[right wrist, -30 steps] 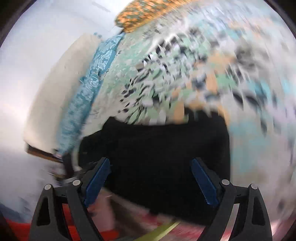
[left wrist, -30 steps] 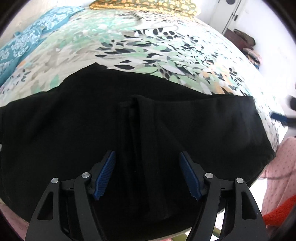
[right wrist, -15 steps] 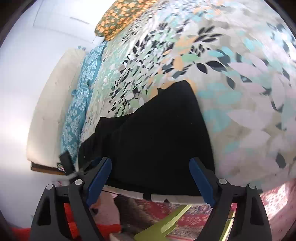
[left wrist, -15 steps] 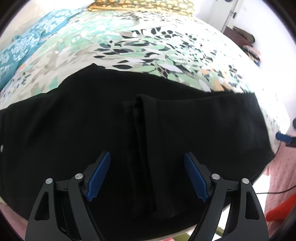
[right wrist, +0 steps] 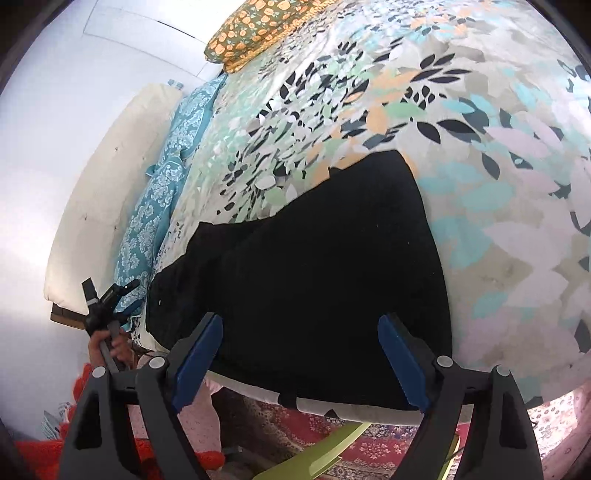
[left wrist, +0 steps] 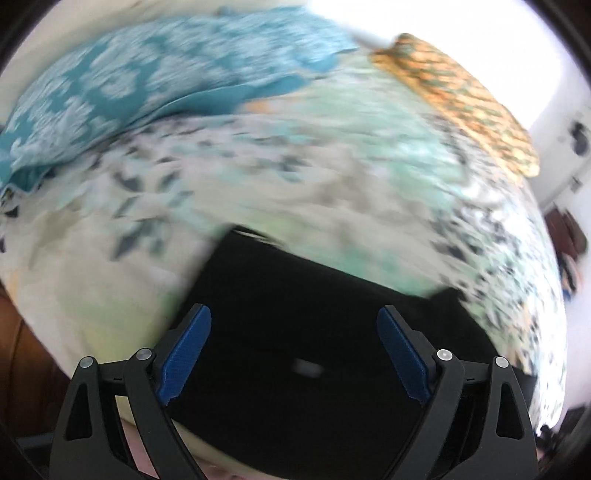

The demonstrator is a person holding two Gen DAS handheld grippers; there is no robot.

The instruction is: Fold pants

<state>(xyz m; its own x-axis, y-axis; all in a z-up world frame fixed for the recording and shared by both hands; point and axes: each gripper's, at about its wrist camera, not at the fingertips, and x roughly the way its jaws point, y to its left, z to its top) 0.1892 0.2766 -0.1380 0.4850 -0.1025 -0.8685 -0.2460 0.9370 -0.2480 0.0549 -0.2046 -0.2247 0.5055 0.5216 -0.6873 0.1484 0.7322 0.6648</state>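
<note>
Below both grippers, black pants (right wrist: 314, 266) are laid flat on bedspread (right wrist: 498, 206); left gripper (left wrist: 293, 325) jaws just opened wide, right gripper (right wrist: 300, 332) spread, nothing gripped.

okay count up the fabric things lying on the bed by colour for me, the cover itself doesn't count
Black: 1, the pants
Teal with white pattern: 1, the cloth along the far edge
Orange floral: 1, the pillow
Total: 3
</note>
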